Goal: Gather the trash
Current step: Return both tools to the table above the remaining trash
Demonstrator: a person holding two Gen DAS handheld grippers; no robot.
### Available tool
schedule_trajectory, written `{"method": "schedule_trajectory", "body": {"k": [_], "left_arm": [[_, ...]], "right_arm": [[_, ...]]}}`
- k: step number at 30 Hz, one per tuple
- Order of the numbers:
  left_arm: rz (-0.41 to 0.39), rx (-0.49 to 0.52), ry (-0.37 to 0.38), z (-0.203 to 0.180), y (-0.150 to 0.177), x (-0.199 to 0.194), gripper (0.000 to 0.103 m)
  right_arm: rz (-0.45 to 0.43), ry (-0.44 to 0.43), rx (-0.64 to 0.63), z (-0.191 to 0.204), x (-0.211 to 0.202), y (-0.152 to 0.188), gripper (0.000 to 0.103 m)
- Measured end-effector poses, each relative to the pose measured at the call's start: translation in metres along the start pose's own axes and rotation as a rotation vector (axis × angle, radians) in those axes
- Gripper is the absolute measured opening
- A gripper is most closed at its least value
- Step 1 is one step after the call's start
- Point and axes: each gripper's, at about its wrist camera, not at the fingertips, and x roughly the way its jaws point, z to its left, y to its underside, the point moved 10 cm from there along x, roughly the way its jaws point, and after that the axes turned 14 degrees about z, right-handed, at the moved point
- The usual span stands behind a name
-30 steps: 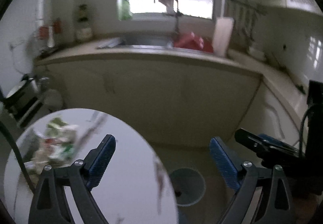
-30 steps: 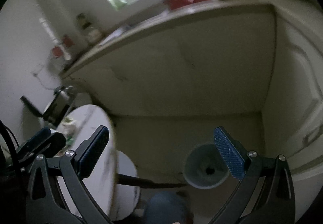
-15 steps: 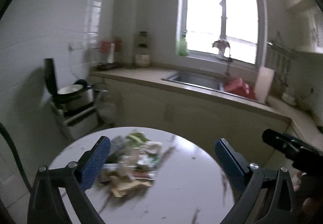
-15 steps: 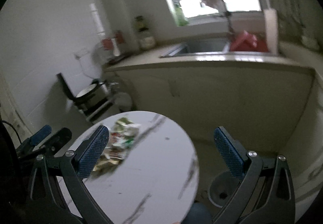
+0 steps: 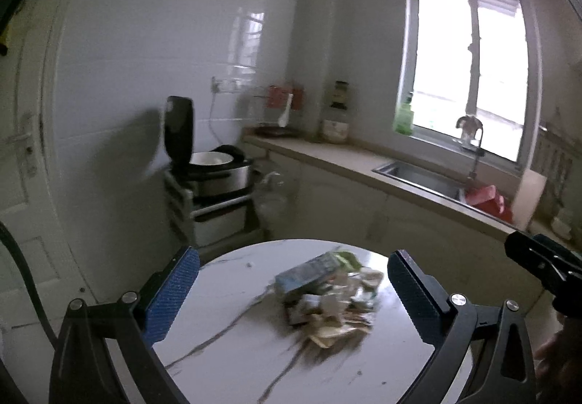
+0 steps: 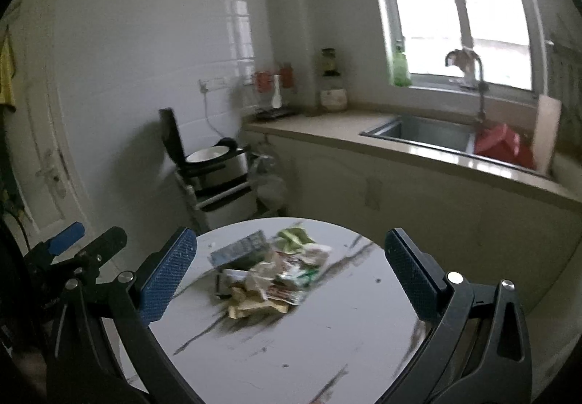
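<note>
Left tool [image 5: 291, 298]: jaws spread wide, having just opened further; nothing gripped; trash pile seen between the blue pads [image 5: 171, 298] but lying beyond them, untouched.
Right tool [image 6: 291, 273]: jaws spread wide, empty; held above the tabletop, pile seen between its pads.
Trash pile [image 6: 269, 273]: heap of crumpled wrappers and a flat grey-blue box, near centre of the round marble tabletop [image 6: 291, 349], toward 12 o'clock from both tools.
Writing: print on box and wrappers too blurred to read; no brand legible.
Rice cooker [image 5: 214, 167]: lid up, on a stand at 10 o'clock of the tabletop.
Sink [image 6: 422, 131]: 2 o'clock, below the window; green bottle [image 6: 399, 64] on the sill.
</note>
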Motion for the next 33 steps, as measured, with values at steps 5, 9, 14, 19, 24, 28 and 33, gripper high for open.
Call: {"method": "schedule_trajectory", "body": {"k": [5,9,14,19,24,28,33], "left_arm": [[0.012,-0.020,-0.028,0.011,0.010,-0.012,0.102],[0.041,-0.036,-0.038,0.017,0.016,-0.007,0.102],[0.077,-0.041,-0.038,0.017,0.015,0.005,0.102],[0.128,-0.043,-0.035,0.016,0.009,0.034,0.102],[0.202,-0.048,-0.027,0.015,0.011,0.073,0.102],[0.261,-0.066,-0.030,0.019,0.012,0.104,0.102],[0.312,-0.078,-0.032,0.028,0.008,0.132,0.102]], "right_arm": [[0.008,-0.001,-0.038,0.023,0.009,0.006,0.103],[0.031,-0.003,-0.037,0.027,0.020,0.013,0.103],[0.058,0.011,-0.030,0.023,0.035,0.018,0.103],[0.144,0.027,-0.038,0.011,0.073,0.033,0.103],[0.261,0.017,-0.059,0.008,0.122,0.060,0.103],[0.377,-0.017,-0.065,0.011,0.167,0.089,0.101],[0.469,-0.033,-0.051,0.014,0.203,0.115,0.096]]}}
